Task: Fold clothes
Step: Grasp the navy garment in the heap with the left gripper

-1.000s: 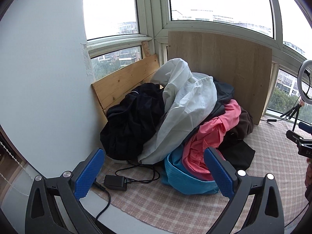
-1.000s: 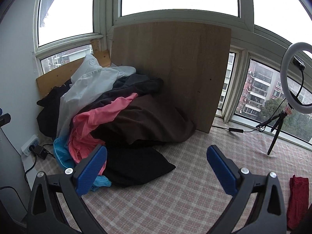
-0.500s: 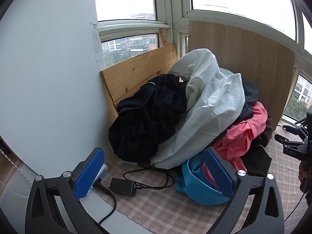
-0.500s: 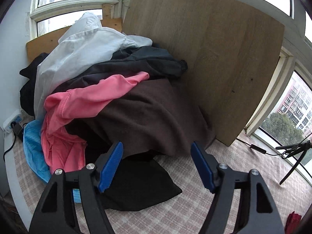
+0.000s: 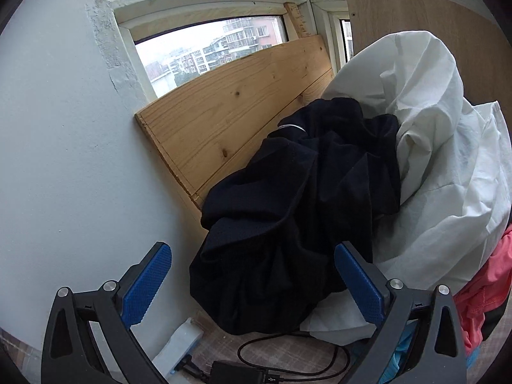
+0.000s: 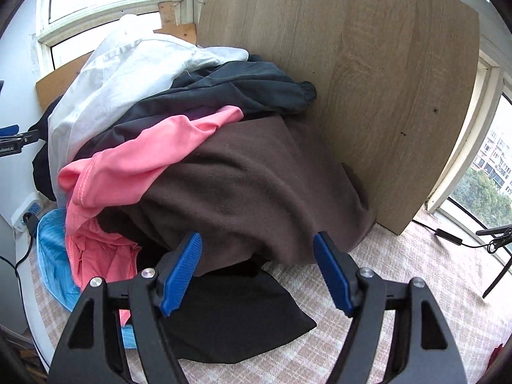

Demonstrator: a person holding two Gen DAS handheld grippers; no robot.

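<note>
A heap of clothes lies in the corner on a checked cloth. In the left wrist view my left gripper (image 5: 252,260) is open and empty, close in front of a black garment (image 5: 288,211), with a white garment (image 5: 448,166) to its right. In the right wrist view my right gripper (image 6: 257,252) is open and empty, close to a brown garment (image 6: 256,185). A pink garment (image 6: 140,166), a dark grey one (image 6: 224,92), the white one (image 6: 121,76), a blue one (image 6: 52,249) and a flat black one (image 6: 236,316) are around it.
A pale wooden plank (image 5: 230,112) and a big wood-grain board (image 6: 368,80) lean against the windows behind the heap. A power strip (image 5: 179,345), a black adapter with cable (image 5: 243,374) lie by the grey wall (image 5: 64,160). A tripod leg (image 6: 496,275) stands far right.
Both grippers have moved in toward the heap. The left one swung left toward the black garment. The right one came close to the brown garment and its fingers narrowed somewhat.
</note>
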